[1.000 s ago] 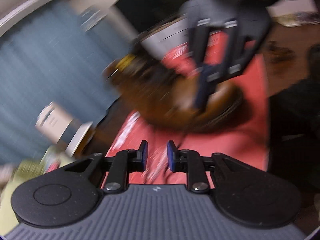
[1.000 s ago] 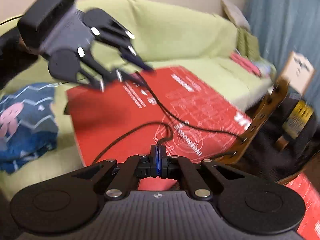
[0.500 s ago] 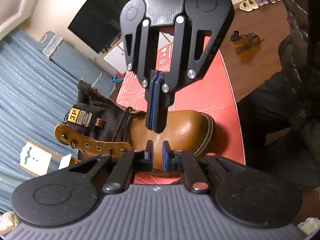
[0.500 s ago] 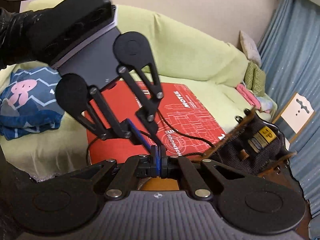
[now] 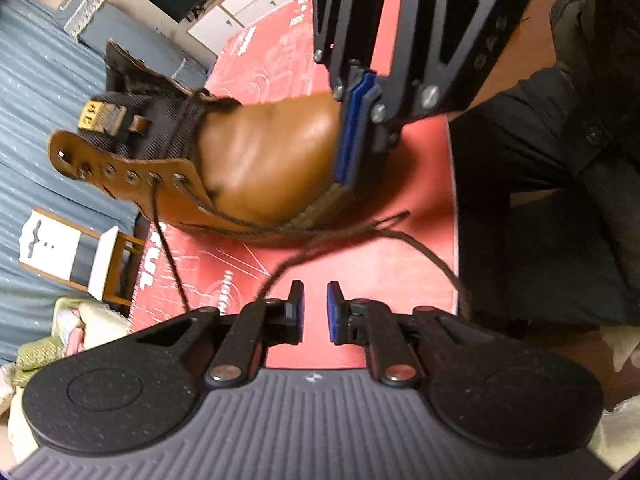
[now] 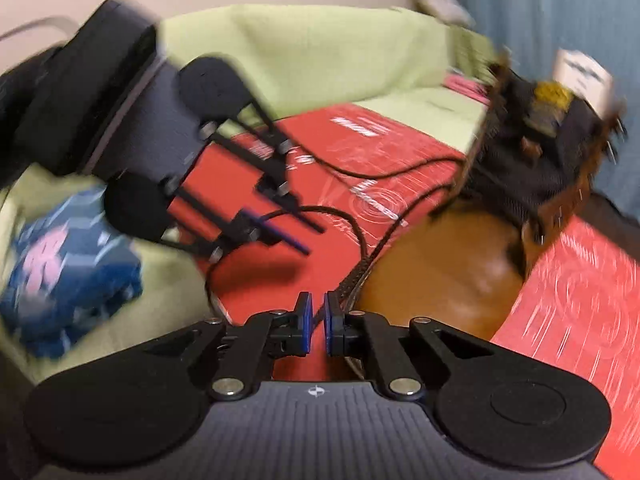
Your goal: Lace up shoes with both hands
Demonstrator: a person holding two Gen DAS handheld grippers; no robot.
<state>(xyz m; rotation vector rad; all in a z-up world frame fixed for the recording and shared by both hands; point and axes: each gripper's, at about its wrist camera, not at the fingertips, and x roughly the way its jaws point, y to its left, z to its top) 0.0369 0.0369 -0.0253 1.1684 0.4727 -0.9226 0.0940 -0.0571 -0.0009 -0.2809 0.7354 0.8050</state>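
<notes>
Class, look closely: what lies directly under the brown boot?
The brown boot rests on a red printed mat, with its dark lace trailing across it. The mat's surface beneath the sole is hidden.

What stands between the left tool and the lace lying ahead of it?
Nothing visible. The open left tool faces bare red mat, the lace crosses just ahead; the right tool is beyond, by the boot.
</notes>
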